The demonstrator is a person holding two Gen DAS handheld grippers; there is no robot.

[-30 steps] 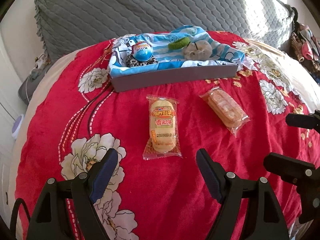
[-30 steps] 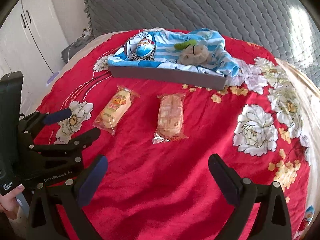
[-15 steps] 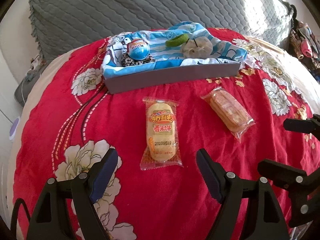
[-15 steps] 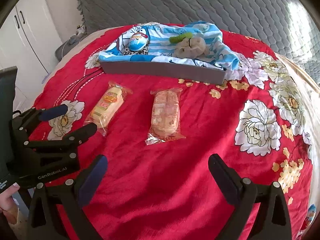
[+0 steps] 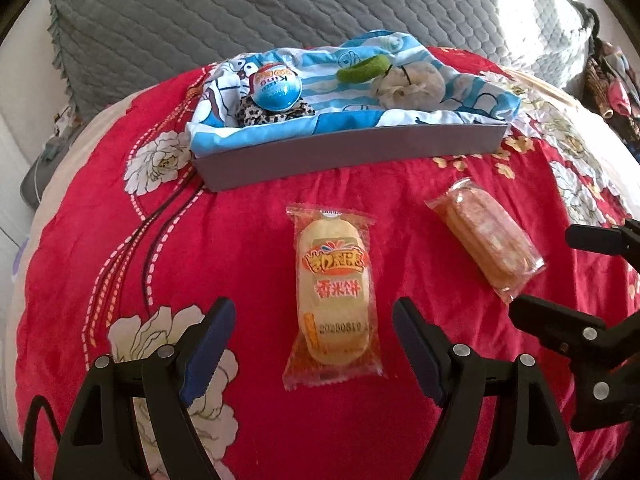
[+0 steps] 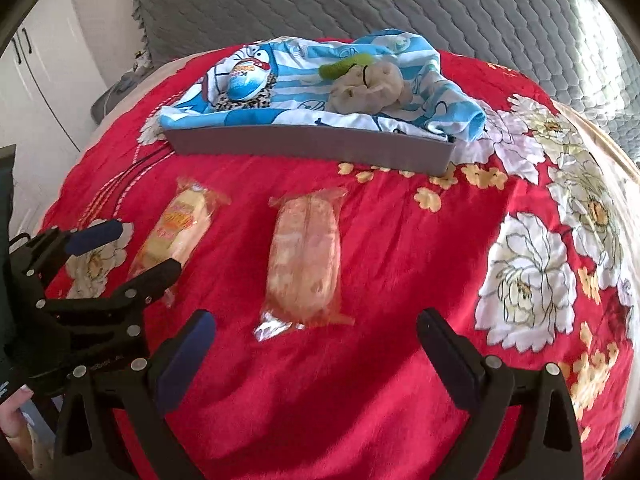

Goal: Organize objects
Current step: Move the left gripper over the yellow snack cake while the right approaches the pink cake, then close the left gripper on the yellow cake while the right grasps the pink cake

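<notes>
Clear-wrapped yellow rice cracker (image 5: 333,292) lies between the wide-open, empty left hand-held gripper (image 5: 314,334).

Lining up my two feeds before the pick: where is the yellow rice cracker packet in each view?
Left wrist: the yellow rice cracker packet lies lower centre, lengthwise between the open left tool's fingers.
Right wrist: it lies at left, slanted, its near end behind the left tool.
Shared landmark: the grey tray lies beyond it in both.
</notes>
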